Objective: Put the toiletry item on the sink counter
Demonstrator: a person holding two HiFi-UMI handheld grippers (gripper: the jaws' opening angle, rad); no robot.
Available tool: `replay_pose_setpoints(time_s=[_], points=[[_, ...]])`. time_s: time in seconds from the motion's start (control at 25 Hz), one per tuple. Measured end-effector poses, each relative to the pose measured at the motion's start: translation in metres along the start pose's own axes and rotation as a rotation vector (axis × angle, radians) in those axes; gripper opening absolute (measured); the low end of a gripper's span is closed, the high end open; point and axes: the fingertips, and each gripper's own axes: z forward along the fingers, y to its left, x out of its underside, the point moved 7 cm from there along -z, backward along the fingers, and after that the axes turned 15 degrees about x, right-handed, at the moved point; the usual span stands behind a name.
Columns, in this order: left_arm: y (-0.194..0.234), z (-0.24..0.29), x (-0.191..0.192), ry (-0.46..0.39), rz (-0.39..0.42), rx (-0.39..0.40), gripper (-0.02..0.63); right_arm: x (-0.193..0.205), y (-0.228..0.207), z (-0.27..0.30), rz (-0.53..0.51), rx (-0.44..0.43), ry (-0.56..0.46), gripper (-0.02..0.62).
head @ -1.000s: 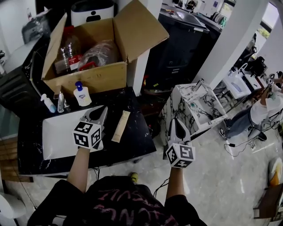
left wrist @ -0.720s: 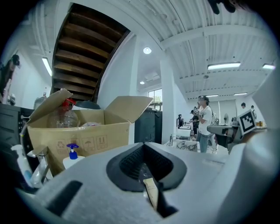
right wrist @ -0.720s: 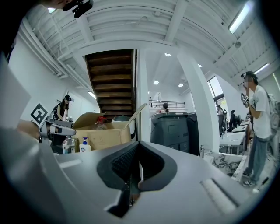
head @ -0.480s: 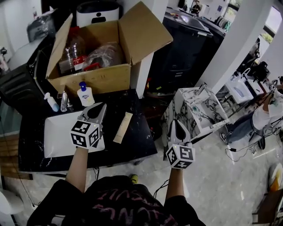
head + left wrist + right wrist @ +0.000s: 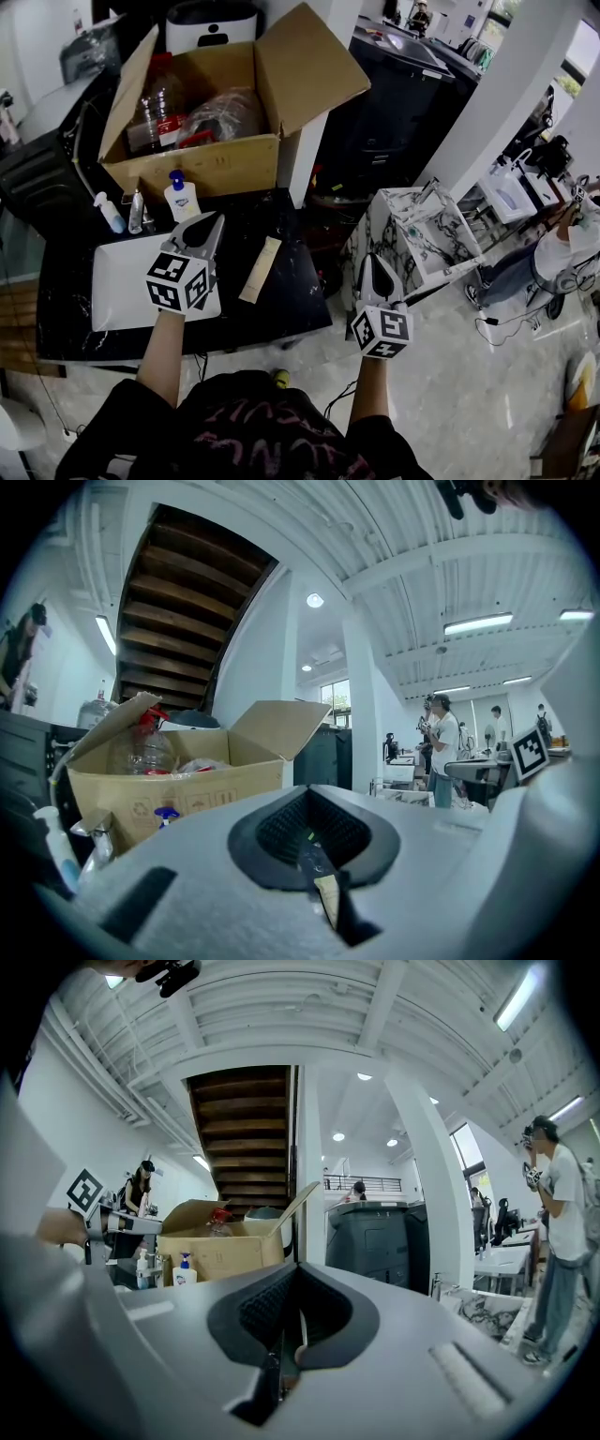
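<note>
Head view: both tongs are shut with nothing in them, left gripper [image 5: 207,225] over the white basin [image 5: 117,281], right gripper [image 5: 374,263] by the marble sink [image 5: 405,202], tube [image 5: 260,269] flat on the black counter [image 5: 291,302] between the 2, box [image 5: 216,164] and pump bottle [image 5: 181,200] behind.

The stone bench [image 5: 291,305] is black with faint pale veining. The flat plastic tube [image 5: 259,269] on it is pale tan, the shallow rectangular basin [image 5: 112,281] is plain white, and the plastic pump bottle [image 5: 181,200] is white with a blue pump and blue label. The open cardboard box [image 5: 202,169] is brown. The small marble washstand [image 5: 448,251] is white with dark veins. The left gripper [image 5: 205,226] and right gripper [image 5: 373,266] have light grey shells, black-lined jaws and cubes of black-and-white square markers.
</note>
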Motion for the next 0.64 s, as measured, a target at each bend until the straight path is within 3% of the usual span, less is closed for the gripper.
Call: replay_pose_setpoints(time_s=[0.64], points=[[0.0028, 0.0034, -0.0007, -0.005, 0.005, 0.005, -0.002, -0.0061, -0.0002, 0.0092, -0.013, 0.000, -0.017, 0.011]])
